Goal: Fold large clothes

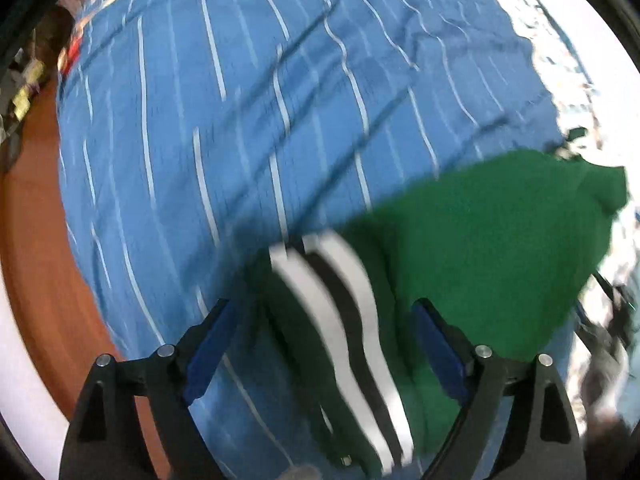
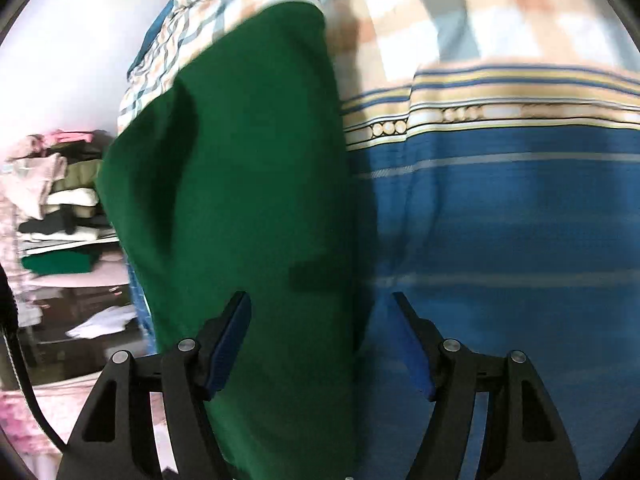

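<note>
One green garment (image 1: 480,248) (folded), two claws apart

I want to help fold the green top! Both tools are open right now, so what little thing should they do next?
Probably close the left tool on the green garment at its black-and-white striped band. Both tools are open, gripping nothing, and that band lies right between the left tool's open fingers on the blue striped sheet, so a fold needs a grip first.
</note>
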Motion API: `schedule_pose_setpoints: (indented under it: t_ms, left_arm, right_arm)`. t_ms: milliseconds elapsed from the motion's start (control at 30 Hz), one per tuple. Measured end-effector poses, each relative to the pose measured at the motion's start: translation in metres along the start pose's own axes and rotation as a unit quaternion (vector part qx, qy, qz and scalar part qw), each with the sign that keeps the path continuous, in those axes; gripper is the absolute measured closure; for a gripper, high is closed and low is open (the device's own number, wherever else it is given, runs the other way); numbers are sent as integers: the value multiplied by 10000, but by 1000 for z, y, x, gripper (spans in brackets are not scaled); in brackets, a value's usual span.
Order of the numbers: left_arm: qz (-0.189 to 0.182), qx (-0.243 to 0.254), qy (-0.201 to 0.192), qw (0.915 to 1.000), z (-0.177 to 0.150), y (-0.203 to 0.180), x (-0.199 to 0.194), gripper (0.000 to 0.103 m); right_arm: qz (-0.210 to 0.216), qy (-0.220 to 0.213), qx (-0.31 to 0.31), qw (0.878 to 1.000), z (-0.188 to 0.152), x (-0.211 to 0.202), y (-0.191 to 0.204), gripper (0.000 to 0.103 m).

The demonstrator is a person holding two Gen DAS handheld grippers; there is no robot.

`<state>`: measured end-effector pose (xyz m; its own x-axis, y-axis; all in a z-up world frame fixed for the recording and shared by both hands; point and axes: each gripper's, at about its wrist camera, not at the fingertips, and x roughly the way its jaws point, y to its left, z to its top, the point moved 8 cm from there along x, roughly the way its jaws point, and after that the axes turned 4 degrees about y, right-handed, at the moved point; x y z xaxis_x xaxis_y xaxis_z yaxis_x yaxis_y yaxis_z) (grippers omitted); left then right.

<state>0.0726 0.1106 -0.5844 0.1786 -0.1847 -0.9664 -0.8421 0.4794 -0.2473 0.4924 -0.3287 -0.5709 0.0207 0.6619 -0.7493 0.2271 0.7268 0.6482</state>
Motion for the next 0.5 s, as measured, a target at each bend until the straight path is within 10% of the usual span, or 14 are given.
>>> schedule_pose_setpoints:
  t_ms: [100, 267, 400, 500]
  left_arm:
    - [-539, -268, 183, 9980, -20, -10, 25, 14]
    - [-353, -775, -242, 9961, -7, -22, 51, 16]
    - [-192, -857, -579, 9944, 14, -25, 40, 53]
    - [-238, -521, -628, 9964, 33, -30, 26, 69]
  right_arm:
    - [379, 132, -191, 9990, 9, 26, 7, 31]
    - [692, 137, -119, 9974, 26, 42, 18, 29]
    - [769, 77, -167, 9969, 29, 39, 15, 32]
    - [683, -100, -260, 9973, 24, 45, 22, 63]
